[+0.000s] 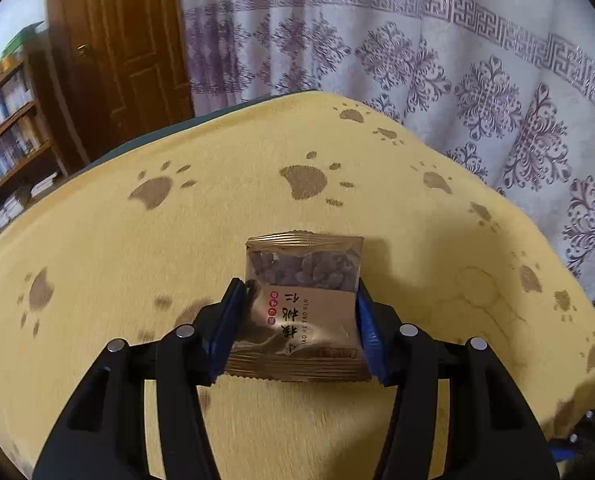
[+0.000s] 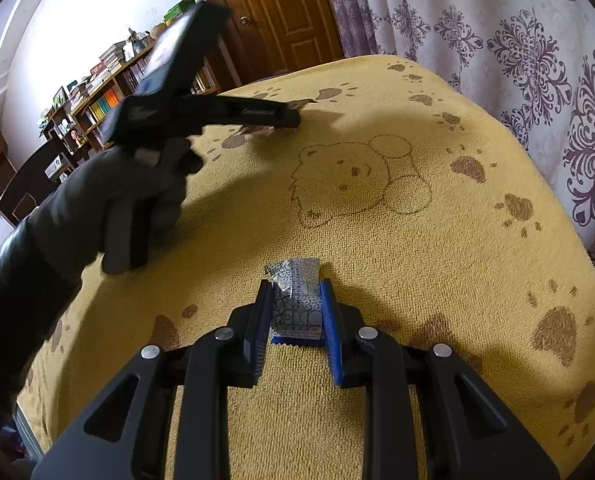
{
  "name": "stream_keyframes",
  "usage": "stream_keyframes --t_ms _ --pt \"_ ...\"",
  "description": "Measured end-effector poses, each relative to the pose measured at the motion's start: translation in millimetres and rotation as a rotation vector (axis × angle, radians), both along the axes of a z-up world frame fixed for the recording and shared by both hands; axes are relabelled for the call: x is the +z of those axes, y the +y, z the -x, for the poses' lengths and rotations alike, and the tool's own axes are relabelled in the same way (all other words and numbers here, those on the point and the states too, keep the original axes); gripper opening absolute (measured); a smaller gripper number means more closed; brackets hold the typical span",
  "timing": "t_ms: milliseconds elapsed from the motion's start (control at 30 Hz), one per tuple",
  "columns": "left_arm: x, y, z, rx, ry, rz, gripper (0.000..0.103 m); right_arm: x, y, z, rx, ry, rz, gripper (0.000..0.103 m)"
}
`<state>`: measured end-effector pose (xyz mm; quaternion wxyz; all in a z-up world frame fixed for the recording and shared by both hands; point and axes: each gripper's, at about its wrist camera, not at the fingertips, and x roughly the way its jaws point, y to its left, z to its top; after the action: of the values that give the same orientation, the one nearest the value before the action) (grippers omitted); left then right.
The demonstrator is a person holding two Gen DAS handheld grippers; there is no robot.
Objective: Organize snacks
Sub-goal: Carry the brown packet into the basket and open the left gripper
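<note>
While left claw (image 1: pixel 297 320) clamps gold walnut packet (image 1: pixel 303 280) above yellow paw-print tabletop (image 1: pixel 137 248), right claw (image 2: pixel 295 312) clamps patterned silver-blue packet (image 2: pixel 295 300) over same cloth. Gloved hand (image 2: pixel 109 208) holds left claw's grip.

We are in a home, most likely a living room or study. A panelled wooden door (image 2: pixel 281 12) with a round brass knob stands in the corner, and beside it a long white curtain (image 1: pixel 437 64) with a purple floral and key pattern hangs to the floor. Along the far wall a wooden bookshelf (image 2: pixel 97 104) is crammed with books and small ornaments. The table wears a soft yellow cloth (image 1: pixel 337 152) printed with paw marks and a cartoon bear.
</note>
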<state>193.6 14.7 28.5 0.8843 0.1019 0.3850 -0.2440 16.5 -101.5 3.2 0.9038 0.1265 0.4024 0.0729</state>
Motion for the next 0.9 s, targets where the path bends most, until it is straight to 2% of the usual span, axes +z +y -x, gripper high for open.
stream_keyframes --t_ms 133,267,400,700,800,900 --pt "14 27 26 0.09 -0.017 0.039 0.055 0 -2 1 0.002 -0.009 -0.013 0.024" --pt "30 55 60 0.19 -0.083 0.02 0.055 1 -2 2 0.008 -0.025 -0.019 0.024" --pt "45 89 89 0.264 -0.088 0.055 0.055 2 -1 5 0.013 -0.041 -0.018 0.024" --pt "87 158 168 0.379 -0.277 0.064 0.055 4 -3 8 -0.015 -0.058 -0.016 0.024" --pt "96 180 185 0.422 -0.314 0.075 0.055 5 -4 9 -0.033 -0.051 -0.024 0.024" --pt "102 206 198 0.466 -0.331 0.093 0.055 5 -2 10 -0.034 -0.027 -0.076 0.024"
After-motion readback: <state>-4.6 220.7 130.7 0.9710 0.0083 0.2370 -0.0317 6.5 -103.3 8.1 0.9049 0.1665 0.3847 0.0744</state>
